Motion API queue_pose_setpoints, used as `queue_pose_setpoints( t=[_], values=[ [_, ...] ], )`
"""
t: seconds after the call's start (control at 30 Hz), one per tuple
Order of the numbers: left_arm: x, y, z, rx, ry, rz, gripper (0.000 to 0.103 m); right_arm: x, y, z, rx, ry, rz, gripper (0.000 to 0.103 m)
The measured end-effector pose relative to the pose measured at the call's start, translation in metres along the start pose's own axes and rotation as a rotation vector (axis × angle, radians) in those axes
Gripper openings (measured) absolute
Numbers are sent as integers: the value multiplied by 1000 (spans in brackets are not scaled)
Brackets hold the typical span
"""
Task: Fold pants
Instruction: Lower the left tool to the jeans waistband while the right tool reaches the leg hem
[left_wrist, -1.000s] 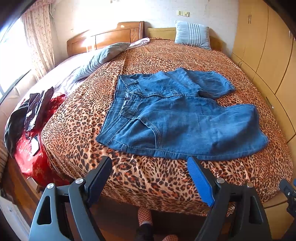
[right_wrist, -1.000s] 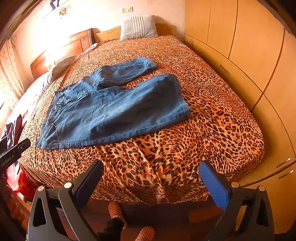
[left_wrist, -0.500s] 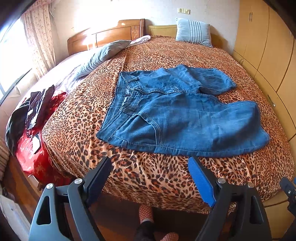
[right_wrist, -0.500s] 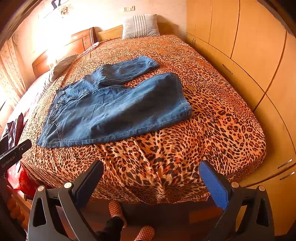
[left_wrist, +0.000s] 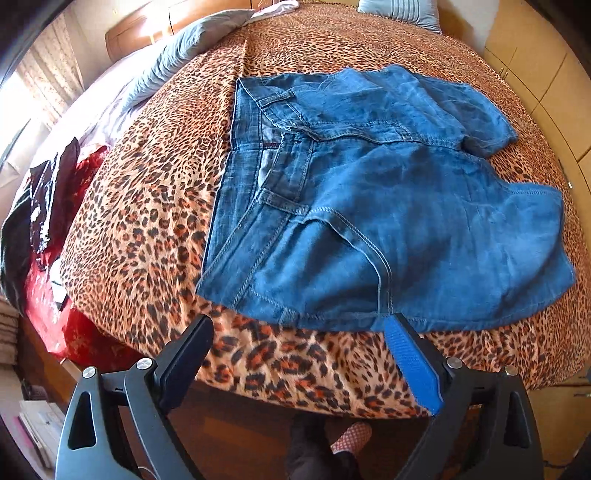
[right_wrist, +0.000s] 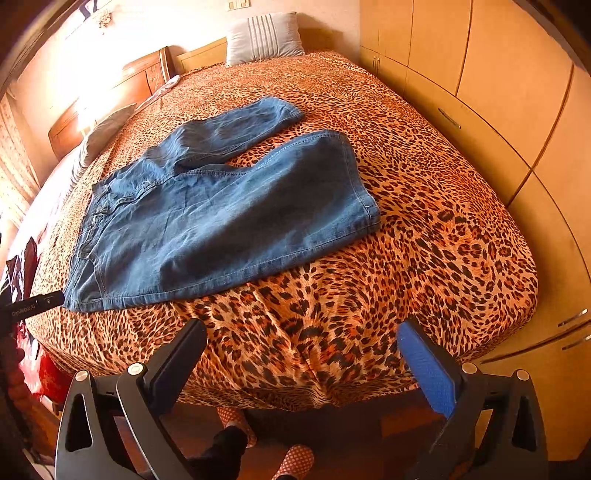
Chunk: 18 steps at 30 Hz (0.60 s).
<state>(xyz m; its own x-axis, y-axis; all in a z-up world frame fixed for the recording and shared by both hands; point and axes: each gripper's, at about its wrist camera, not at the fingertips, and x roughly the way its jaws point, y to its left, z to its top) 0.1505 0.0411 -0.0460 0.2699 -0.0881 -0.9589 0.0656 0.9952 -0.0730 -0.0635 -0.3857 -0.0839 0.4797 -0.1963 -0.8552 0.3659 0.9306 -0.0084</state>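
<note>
Left gripper nears the pants' hem (both jaws gape, left's just widened), pillow far.

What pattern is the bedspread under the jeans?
Leopard print, orange-tan with dark spots. The bedspread shows best in the right wrist view, around the jeans.

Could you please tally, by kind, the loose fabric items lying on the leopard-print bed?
Blue denim pants: 1
Pale striped pillow by the headboard: 1
Grey pillow at the left side: 1
Total: 3
</note>
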Motion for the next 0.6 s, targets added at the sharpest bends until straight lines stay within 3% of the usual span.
queue_pose_setpoints(
  t=[0.13,0.27,0.4,0.47,0.6],
  values=[
    [42,39,78,-2,127,-143,94,20,-8,23,73,34,-48,103],
    [97,58,129,45,286,-281,94,36,-13,40,180,70,-80,103],
    [143,63,150,121,391,-291,95,47,-6,48,226,89,-90,103],
    [145,55,156,151,403,-369,98,52,-3,50,240,102,-90,103],
    [146,50,163,177,416,-397,98,59,-11,58,298,112,-78,103]
  ],
)
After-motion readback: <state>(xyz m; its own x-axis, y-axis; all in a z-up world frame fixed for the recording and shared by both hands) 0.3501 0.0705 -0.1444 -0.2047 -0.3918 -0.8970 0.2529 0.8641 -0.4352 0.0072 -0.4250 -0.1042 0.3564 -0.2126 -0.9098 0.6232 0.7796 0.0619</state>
